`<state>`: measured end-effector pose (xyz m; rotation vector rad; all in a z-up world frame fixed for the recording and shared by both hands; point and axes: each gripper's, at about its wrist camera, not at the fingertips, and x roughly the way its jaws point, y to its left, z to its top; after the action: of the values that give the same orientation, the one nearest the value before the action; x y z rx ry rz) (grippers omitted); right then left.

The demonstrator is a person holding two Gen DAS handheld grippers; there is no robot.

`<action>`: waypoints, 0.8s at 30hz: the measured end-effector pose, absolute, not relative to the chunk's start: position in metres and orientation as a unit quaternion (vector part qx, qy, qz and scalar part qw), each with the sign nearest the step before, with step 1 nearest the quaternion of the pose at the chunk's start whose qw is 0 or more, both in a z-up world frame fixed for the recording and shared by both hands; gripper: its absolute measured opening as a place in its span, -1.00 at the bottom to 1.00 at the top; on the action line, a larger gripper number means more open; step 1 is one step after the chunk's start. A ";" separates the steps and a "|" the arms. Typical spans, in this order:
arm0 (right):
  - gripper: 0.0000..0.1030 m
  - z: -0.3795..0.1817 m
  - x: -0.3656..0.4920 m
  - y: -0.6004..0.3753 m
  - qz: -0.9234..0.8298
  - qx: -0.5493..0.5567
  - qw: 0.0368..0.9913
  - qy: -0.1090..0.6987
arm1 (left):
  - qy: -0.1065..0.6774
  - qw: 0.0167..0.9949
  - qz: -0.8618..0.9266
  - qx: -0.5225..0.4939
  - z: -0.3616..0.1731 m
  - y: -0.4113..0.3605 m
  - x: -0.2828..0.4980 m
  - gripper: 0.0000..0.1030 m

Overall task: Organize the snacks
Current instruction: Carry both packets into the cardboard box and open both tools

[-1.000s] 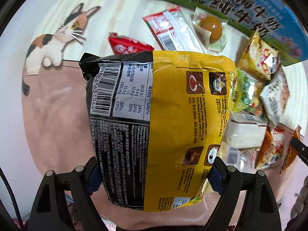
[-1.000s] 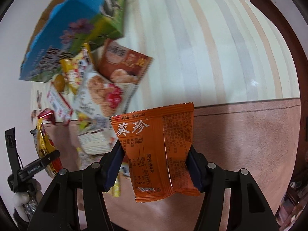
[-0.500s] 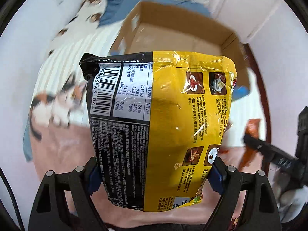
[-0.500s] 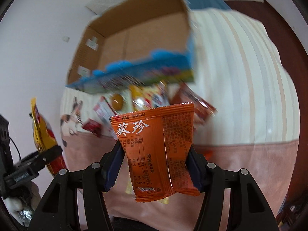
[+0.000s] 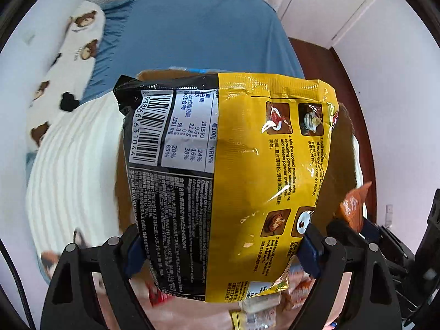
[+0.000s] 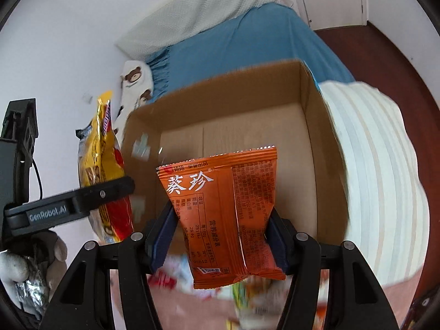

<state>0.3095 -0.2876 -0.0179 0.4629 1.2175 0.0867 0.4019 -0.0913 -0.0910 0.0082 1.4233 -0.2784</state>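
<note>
My left gripper (image 5: 222,250) is shut on a large yellow and black noodle packet (image 5: 233,181), held upright and filling the left wrist view. My right gripper (image 6: 222,236) is shut on an orange snack packet (image 6: 225,214), held above the near edge of an open cardboard box (image 6: 310,126). The box looks empty inside. In the right wrist view the noodle packet (image 6: 101,154) and left gripper finger (image 6: 74,206) hang at the left, beside the box's left wall. The orange packet (image 5: 353,206) shows at the right of the left wrist view. The box (image 5: 123,181) is mostly hidden behind the noodle packet.
Several loose snack packets (image 6: 247,297) lie blurred below both grippers on a pink cloth. The box stands on a white striped blanket (image 6: 385,181). Beyond it lie a blue bedsheet (image 5: 192,35) and a bear-print pillow (image 5: 68,63). A white wall is on the left.
Both grippers have lifted and tilted up from the snack pile toward the box, keeping their packets. The box now fills the right wrist view, closer than before.
</note>
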 end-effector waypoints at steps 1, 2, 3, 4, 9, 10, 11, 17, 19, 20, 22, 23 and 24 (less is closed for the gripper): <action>0.23 -0.025 0.324 -0.285 0.035 0.212 0.795 0.568 | 0.655 0.745 -0.128 0.003 -0.099 -0.092 0.413 0.70; 0.23 -0.032 0.336 -0.284 0.030 0.207 0.794 0.571 | 0.659 0.741 -0.128 0.002 -0.106 -0.093 0.422 0.70; 0.23 -0.039 0.350 -0.285 0.026 0.204 0.793 0.573 | 0.664 0.737 -0.129 0.001 -0.114 -0.094 0.432 0.70; 0.23 -0.046 0.359 -0.285 0.023 0.203 0.792 0.575 | 0.668 0.733 -0.131 -0.002 -0.124 -0.093 0.440 0.70; 0.23 -0.068 0.398 -0.288 0.016 0.188 0.784 0.591 | 0.688 0.714 -0.132 -0.007 -0.160 -0.091 0.466 0.70; 0.23 -0.070 0.403 -0.288 0.016 0.183 0.787 0.589 | 0.690 0.711 -0.132 -0.009 -0.165 -0.091 0.468 0.70; 0.23 -0.075 0.407 -0.288 0.017 0.179 0.786 0.591 | 0.693 0.709 -0.131 -0.008 -0.169 -0.095 0.471 0.70; 0.47 -0.101 0.420 -0.290 0.004 0.151 0.772 0.617 | 0.693 0.708 -0.136 0.004 -0.182 -0.095 0.474 0.71; 0.60 -0.101 0.417 -0.295 -0.001 0.145 0.771 0.620 | 0.695 0.705 -0.142 0.008 -0.182 -0.096 0.474 0.72; 0.67 -0.102 0.416 -0.298 -0.004 0.143 0.771 0.620 | 0.694 0.705 -0.145 0.007 -0.179 -0.098 0.470 0.72; 0.78 -0.098 0.410 -0.304 -0.006 0.144 0.772 0.619 | 0.688 0.711 -0.147 0.006 -0.173 -0.095 0.468 0.73; 0.83 -0.098 0.410 -0.303 -0.005 0.146 0.773 0.617 | 0.685 0.714 -0.143 0.011 -0.172 -0.096 0.468 0.73; 0.83 -0.097 0.407 -0.307 -0.005 0.147 0.773 0.617 | 0.683 0.716 -0.142 0.011 -0.169 -0.095 0.466 0.73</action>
<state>0.4073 -0.3066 -0.0966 0.3189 1.3356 -0.0118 0.4657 -0.0946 -0.1688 0.0249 1.5119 -0.3138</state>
